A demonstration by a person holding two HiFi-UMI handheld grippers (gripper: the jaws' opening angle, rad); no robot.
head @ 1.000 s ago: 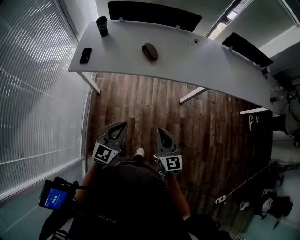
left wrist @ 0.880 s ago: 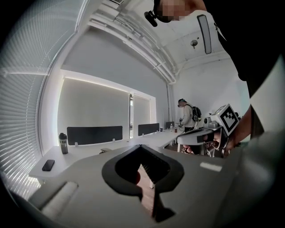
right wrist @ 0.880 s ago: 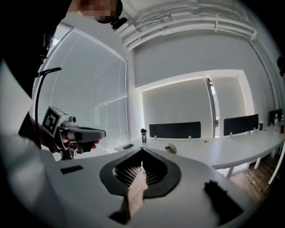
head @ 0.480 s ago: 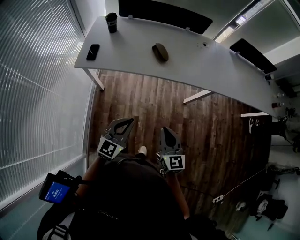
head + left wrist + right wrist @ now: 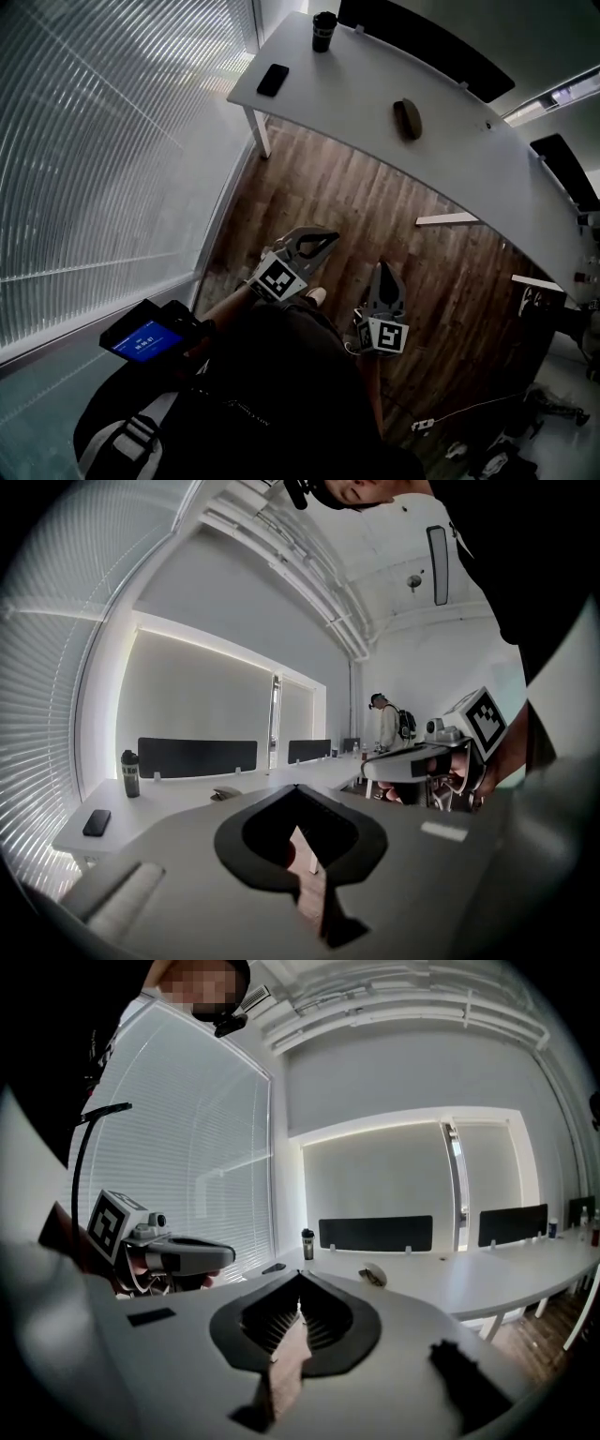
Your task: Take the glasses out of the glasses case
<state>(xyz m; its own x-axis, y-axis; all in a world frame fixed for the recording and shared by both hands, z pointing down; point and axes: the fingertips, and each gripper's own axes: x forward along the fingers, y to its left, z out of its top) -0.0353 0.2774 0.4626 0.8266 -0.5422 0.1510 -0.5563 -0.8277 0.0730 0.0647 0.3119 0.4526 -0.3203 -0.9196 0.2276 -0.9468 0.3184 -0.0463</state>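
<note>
Both left claw and right claw are pressed together, empty, presumably because the glasses case sits unreached on the far desk.

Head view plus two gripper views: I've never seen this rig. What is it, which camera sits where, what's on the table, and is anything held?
A person holds a two-jaw gripper in each hand. The head view looks down from their head at the left gripper and right gripper, both shut and empty. Each gripper view rides on its gripper, looking along its jaws. Ahead, the white table carries the glasses case, a phone and a dark cup.
</note>
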